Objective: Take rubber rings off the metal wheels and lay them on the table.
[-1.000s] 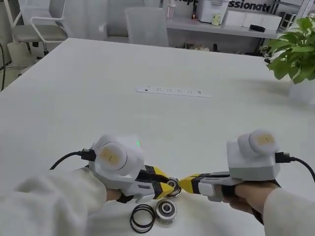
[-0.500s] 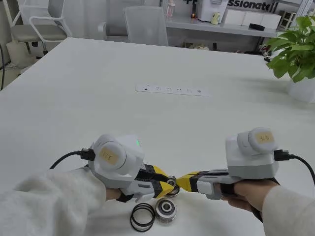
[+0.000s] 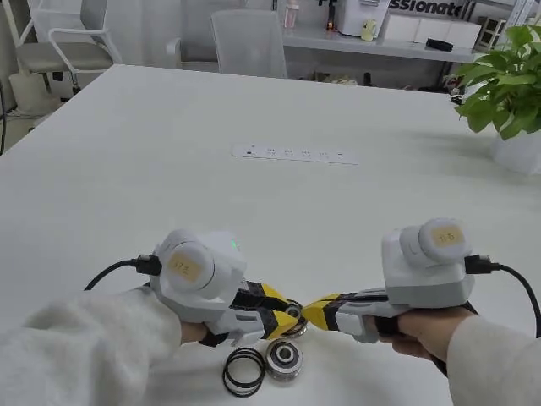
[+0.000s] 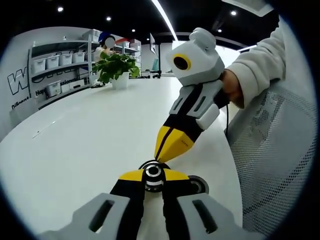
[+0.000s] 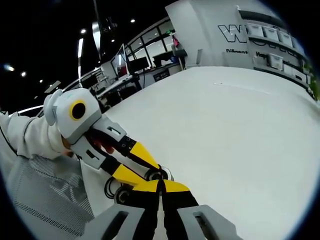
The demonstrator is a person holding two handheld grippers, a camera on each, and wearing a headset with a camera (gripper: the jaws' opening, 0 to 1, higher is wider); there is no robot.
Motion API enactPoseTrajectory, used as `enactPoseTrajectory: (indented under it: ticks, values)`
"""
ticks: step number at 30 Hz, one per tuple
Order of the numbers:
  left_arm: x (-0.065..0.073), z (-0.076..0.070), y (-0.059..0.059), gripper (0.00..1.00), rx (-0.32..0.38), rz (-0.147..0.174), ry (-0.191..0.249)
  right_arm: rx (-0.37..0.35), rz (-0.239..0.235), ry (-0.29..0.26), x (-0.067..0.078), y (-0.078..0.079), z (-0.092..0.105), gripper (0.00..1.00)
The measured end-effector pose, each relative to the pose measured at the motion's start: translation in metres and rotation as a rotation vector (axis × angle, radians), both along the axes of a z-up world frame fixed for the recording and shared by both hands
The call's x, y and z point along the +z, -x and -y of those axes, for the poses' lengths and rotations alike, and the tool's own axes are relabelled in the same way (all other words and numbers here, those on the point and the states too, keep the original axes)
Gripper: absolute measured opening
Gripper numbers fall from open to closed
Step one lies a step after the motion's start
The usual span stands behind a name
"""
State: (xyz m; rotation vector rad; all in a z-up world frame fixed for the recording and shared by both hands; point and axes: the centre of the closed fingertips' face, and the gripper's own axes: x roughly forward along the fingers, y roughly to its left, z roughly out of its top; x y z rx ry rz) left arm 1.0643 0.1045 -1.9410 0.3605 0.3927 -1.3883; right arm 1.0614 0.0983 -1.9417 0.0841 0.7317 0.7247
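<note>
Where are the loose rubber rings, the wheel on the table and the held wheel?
loose rubber rings (image 3: 229, 371), head view, left arc
wheel on the table (image 3: 285, 359), head view, hub
held wheel (image 4: 153, 172), left gripper view, hub

Left tongs (image 3: 292, 320) and right tongs (image 3: 307, 314) are yellow-tipped on black, metal wheel (image 4: 153, 172) silver, rubber rings (image 3: 244, 372) black, table (image 3: 169, 169) white.

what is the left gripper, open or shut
Shut on the metal wheel: the left gripper clamps it between its yellow jaws.
</note>
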Motion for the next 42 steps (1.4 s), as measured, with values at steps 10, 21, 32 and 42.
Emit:
enactPoseTrajectory:
  ticks: [10,21,32,42]
  values:
    - [0.000,0.000,0.000,0.09,-0.009,0.004,-0.020,-0.010,-0.010,-0.013,0.000,0.000,0.000,0.00]
    - [0.007,0.002,0.006,0.20,-0.041,0.007,-0.035,-0.043,-0.035,-0.052,0.004,-0.001,0.002,0.00]
    - [0.028,0.005,0.010,0.31,-0.066,0.033,-0.012,-0.069,-0.057,-0.081,0.007,-0.001,0.004,0.00]
    - [0.038,0.006,0.025,0.40,-0.132,0.059,-0.029,-0.085,-0.063,-0.107,0.011,-0.001,0.004,0.00]
